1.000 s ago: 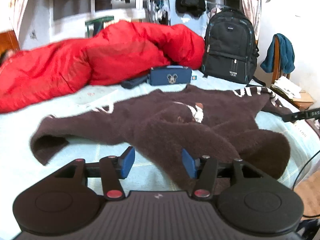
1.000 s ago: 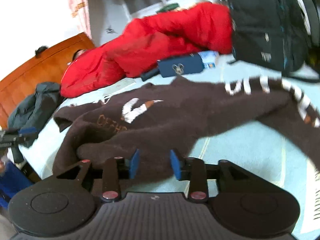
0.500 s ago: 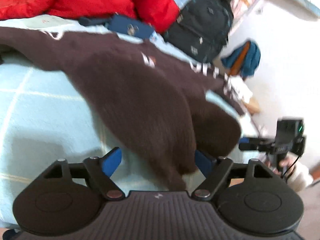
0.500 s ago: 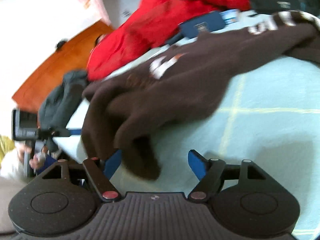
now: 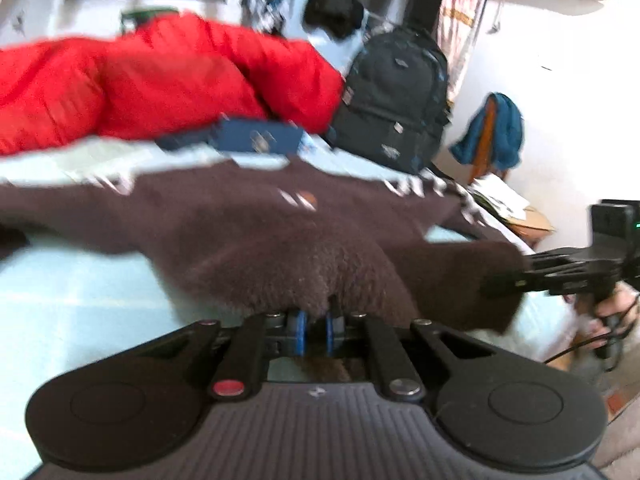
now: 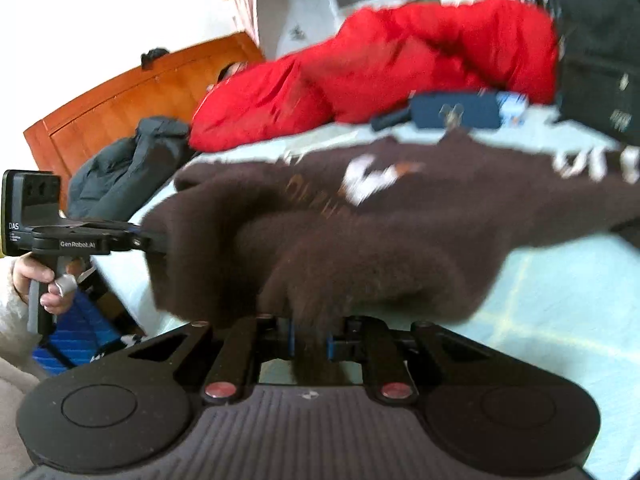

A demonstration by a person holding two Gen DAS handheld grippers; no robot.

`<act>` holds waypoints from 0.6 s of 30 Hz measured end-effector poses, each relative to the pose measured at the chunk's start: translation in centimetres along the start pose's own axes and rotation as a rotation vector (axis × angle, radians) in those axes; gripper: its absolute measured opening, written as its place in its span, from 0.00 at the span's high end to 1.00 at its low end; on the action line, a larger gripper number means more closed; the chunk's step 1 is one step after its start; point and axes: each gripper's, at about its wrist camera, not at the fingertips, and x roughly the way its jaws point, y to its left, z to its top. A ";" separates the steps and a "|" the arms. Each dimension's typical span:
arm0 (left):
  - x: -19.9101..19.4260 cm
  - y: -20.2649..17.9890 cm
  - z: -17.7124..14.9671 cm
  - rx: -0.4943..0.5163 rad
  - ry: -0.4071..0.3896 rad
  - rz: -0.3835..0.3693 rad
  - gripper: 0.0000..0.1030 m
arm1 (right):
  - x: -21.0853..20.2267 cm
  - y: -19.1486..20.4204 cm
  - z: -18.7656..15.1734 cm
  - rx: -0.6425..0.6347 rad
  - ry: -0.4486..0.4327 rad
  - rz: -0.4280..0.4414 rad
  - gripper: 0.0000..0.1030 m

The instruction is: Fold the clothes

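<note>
In the left wrist view, our left gripper (image 5: 316, 326) pinches the near hem of the brown sweater (image 5: 256, 232), which sprawls on the bed (image 5: 72, 304) below the red quilt (image 5: 160, 76).

In the right wrist view, our right gripper (image 6: 310, 338) clamps the hem too; uneven pulling could skew the fold. "GenRobot.AI" marks the other tool.

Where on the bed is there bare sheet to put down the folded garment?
Bare light-blue sheet lies left of the left tool, in front of the brown sweater, and right of the right tool, near the bed's edge. The far side is crowded: red quilt, blue pouch, black backpack.
</note>
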 end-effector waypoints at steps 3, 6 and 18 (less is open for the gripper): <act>-1.8 0.7 0.9 0.023 -0.024 0.063 0.93 | -2.0 0.0 0.8 -0.024 -0.020 -0.041 0.84; -2.5 1.6 1.0 0.010 0.018 0.088 0.88 | -2.6 0.1 0.7 -0.038 0.016 -0.067 0.81; -4.4 5.1 2.7 0.023 0.083 0.230 0.35 | -3.6 -4.3 0.4 0.093 0.066 -0.159 0.31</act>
